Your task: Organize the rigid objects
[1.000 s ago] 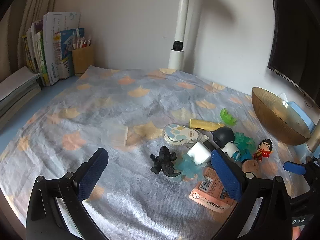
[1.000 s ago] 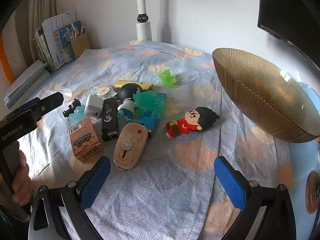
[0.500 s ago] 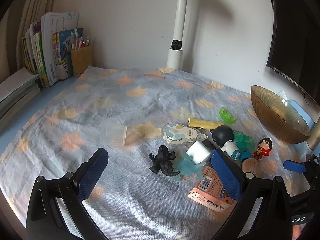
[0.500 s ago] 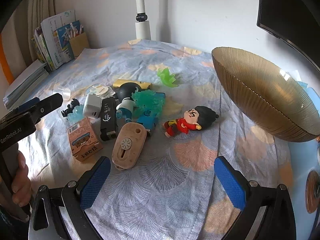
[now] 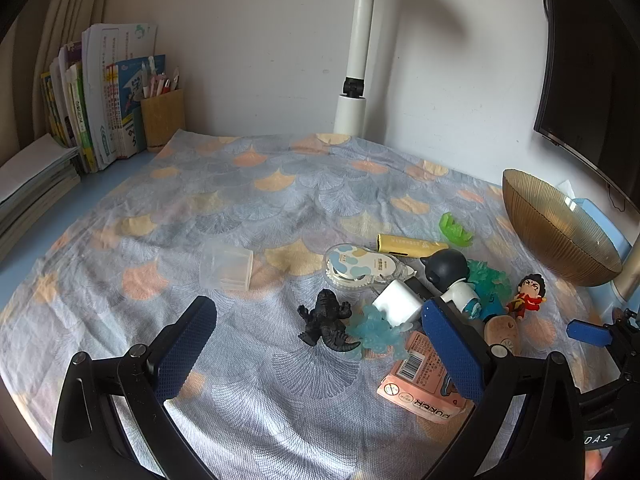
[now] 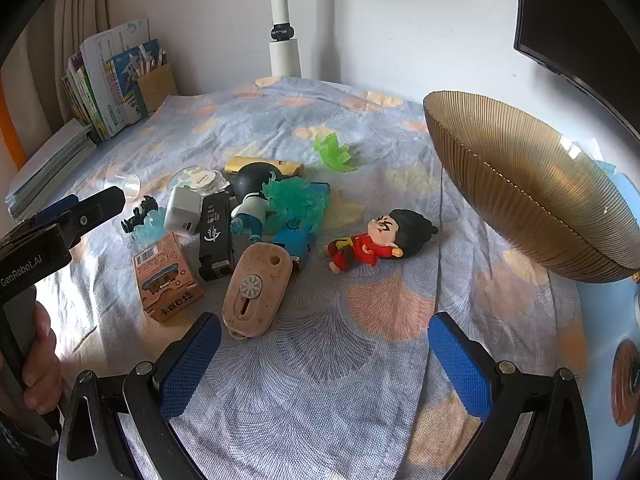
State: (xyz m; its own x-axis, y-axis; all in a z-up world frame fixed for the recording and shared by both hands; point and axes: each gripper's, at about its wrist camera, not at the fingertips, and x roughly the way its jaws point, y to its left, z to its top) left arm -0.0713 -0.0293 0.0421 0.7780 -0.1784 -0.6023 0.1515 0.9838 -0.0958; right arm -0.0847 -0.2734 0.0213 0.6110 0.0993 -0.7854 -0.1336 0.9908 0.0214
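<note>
The ribbed amber glass bowl (image 6: 532,196) sat empty at the right of the patterned cloth (image 5: 248,200), as 1 second earlier. Both claws, left gripper (image 5: 320,354) and right gripper (image 6: 324,364), remained spread wide and empty, barely shifted. The red-clad toy figurine (image 6: 376,240) lay untouched near the bowl, the black dinosaur figure (image 5: 326,322) likewise, so sorting had not begun.

Desk corner against a plain white wall (image 5: 260,40)
Patterned cloth (image 5: 240,200) covers the table; books (image 5: 100,92) stand left, a dark monitor (image 5: 592,60) right
</note>
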